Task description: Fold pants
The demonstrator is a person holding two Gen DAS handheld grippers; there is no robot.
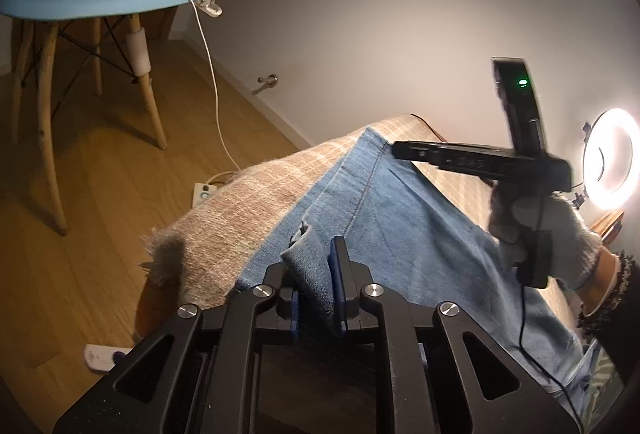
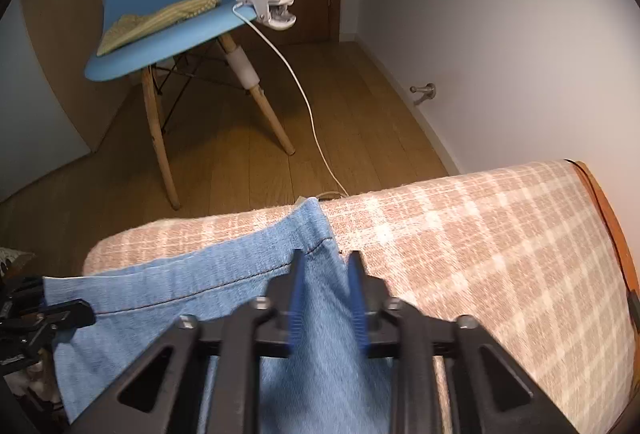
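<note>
We observe one pair of light-blue denim pants (image 1: 384, 218) with darker stitched seams, lying along a checked beige cloth surface. In the right wrist view the hemmed leg end (image 2: 256, 258) reaches the far edge of that surface. In the left wrist view a bunched fold of denim (image 1: 308, 266) stands raised above the flat fabric.

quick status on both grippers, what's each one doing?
Left gripper: jaws narrowly parted, a bunched fold of the jeans between them.
Right gripper: jaws parted, jeans hem between them, grip uncertain.
</note>
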